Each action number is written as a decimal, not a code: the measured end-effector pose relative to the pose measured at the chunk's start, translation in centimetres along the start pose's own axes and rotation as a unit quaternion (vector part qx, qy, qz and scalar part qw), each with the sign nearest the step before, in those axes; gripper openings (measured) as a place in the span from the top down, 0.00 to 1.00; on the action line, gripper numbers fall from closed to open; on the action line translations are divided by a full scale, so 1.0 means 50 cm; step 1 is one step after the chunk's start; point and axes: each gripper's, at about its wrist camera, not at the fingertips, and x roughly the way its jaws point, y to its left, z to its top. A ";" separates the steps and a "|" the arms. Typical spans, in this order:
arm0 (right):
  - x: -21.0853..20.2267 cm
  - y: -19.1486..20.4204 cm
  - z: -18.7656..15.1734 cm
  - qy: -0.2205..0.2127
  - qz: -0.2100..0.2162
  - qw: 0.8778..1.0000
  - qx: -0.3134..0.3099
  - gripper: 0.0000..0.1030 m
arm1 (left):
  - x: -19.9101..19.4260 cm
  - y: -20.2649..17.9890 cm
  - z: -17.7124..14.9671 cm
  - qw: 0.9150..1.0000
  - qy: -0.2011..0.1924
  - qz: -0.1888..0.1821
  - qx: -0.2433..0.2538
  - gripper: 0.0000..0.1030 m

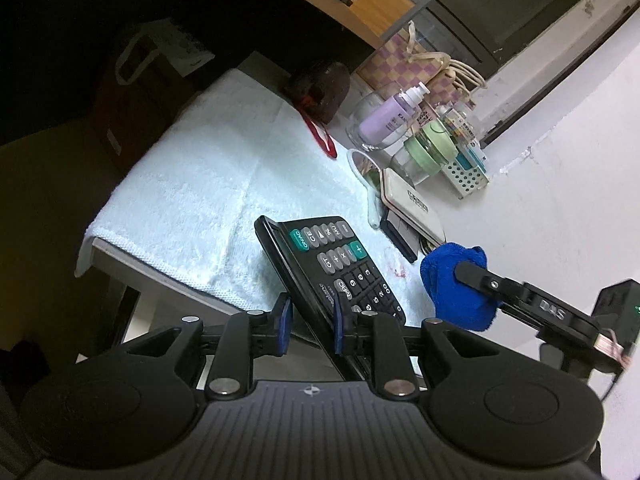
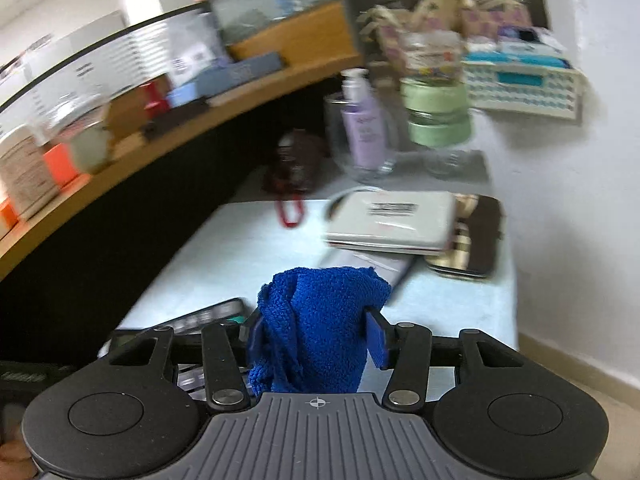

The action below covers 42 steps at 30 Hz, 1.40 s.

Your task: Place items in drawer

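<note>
Left hand-held gripper [image 1: 311, 326] is clamped on the black calculator [image 1: 336, 268]. Blue pads sit on either edge of its lower end. Calculator is tilted, keypad up, lifted over the near edge of the towel-covered bench [image 1: 208, 184].

Right hand-held gripper [image 2: 316, 334] is clenched on a bunched blue cloth [image 2: 320, 328]. Cloth fills the gap between the pads and bulges above them. In the left wrist view the same cloth [image 1: 456, 280] sits just right of the calculator, with one black finger [image 1: 474, 274] of the right hand-held gripper across it, near the white wall [image 1: 560, 200].

In the right wrist view the calculator [image 2: 208, 316] shows low and left of the cloth, partly hidden behind the gripper linkage.

Other stuff on the bench, all well apart from both grippers:
- cream flat case [image 1: 412, 204] lying on a dark book or case, cannot tell which
- white hand mirror [image 1: 364, 172] just beside it
- glass jar with a green lid [image 1: 430, 150]
- purple pump bottle [image 1: 392, 114] standing in a clear glass
- perforated cream basket [image 1: 466, 176] against the wall
- dark brown object with a red strap [image 1: 320, 88] at the far end

Right wrist view is motion-blurred, so far-end detail is poor. No drawer identifiable in either view.
</note>
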 end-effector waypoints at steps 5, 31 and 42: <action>-0.010 0.033 0.001 -0.002 0.028 0.999 -0.028 0.49 | -0.004 0.001 0.000 1.000 0.004 -0.006 -0.001 0.62; -0.009 0.174 0.016 0.013 0.101 0.973 -0.209 0.49 | 0.007 -0.073 -0.072 0.974 0.023 -0.009 0.224 0.48; 0.008 0.202 0.011 0.027 0.086 0.960 -0.265 0.49 | 0.014 -0.056 -0.072 0.979 0.024 -0.029 0.200 0.67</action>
